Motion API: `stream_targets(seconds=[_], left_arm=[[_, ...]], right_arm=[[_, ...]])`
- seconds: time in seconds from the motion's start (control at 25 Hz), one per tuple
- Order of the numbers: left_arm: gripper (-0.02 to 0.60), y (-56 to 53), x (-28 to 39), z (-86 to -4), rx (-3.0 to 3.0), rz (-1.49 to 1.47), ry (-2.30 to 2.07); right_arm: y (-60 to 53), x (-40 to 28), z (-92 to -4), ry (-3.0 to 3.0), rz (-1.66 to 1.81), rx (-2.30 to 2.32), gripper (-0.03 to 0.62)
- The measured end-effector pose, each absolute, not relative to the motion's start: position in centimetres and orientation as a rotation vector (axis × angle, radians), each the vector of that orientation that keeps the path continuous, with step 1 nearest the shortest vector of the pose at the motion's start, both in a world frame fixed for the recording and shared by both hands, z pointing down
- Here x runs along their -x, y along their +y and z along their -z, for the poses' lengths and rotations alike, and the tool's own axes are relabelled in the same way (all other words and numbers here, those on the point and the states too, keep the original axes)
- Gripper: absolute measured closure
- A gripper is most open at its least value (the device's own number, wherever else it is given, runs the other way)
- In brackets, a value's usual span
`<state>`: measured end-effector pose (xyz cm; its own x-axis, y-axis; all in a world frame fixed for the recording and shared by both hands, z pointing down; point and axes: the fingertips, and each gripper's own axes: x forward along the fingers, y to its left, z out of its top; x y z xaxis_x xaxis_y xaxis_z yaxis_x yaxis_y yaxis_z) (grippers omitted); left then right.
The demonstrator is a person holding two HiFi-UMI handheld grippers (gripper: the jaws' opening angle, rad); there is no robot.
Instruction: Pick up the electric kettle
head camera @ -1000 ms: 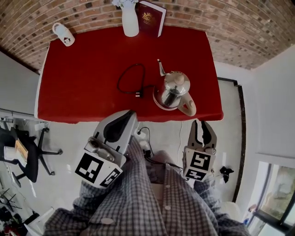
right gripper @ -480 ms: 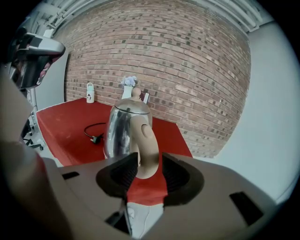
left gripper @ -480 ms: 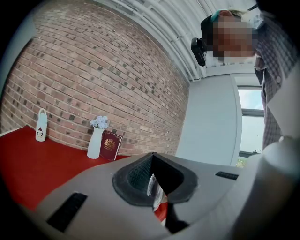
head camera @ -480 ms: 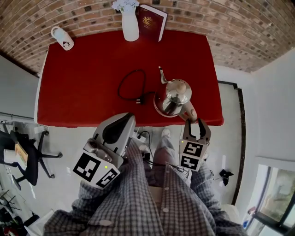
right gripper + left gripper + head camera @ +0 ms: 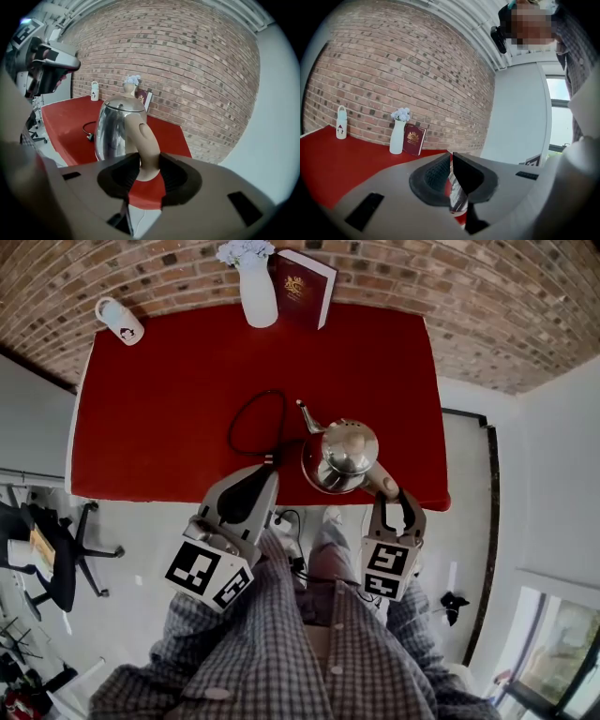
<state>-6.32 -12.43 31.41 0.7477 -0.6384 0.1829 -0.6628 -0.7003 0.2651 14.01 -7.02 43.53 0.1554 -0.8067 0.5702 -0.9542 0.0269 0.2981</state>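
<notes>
1. Right gripper view, at the jaws of the right gripper (image 5: 144,180): apart, just been closing, with the beige handle (image 5: 143,140) of the electric kettle (image 5: 112,131) upright between the pads, near both, not visibly clamped.
2. Left gripper (image 5: 451,178): jaws together, holding nothing; at the near edge of the red counter (image 5: 159,399), left of the kettle.
3. Kettle: standing near the counter's front right edge, handle toward the right gripper, spout pointing away; black cord (image 5: 246,423) looped just beside it.
4. Far edge: white vase (image 5: 258,292), book (image 5: 302,277); white bottle (image 5: 120,320) at the far left corner.
</notes>
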Motion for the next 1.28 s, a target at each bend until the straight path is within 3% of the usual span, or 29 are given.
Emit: stream_targets(seconds=[0.24, 0.56, 1.0, 1.08, 1.28], left_arm=[[0.566, -14.7, 4.3, -36.1, -2.553, -0.216, -1.011], [0.457, -18.1, 3.1, -40.5, -2.429, -0.246, -1.084], [0.456, -20.3, 2.0, -42.8, -2.334, -0.234, -1.192], [0.495, -20.4, 1.8, -42.6, -2.345, -0.219, -1.198], [0.502, -20.2, 1.7, -42.2, -2.338, -0.192, -1.184]], right_arm=[[-8.4, -15.3, -43.7, -1.701, -0.232, -1.717, 0.453], [-10.2, -16.8, -43.5, -1.729, -0.13, -1.644, 0.453], [-11.5, -17.5, -43.6, -1.796, -0.035, -1.632, 0.453], [-11.6, -17.5, -43.8, -1.804, -0.044, -1.635, 0.453], [-11.6, -17.7, -43.8, -1.797, -0.057, -1.608, 0.454]])
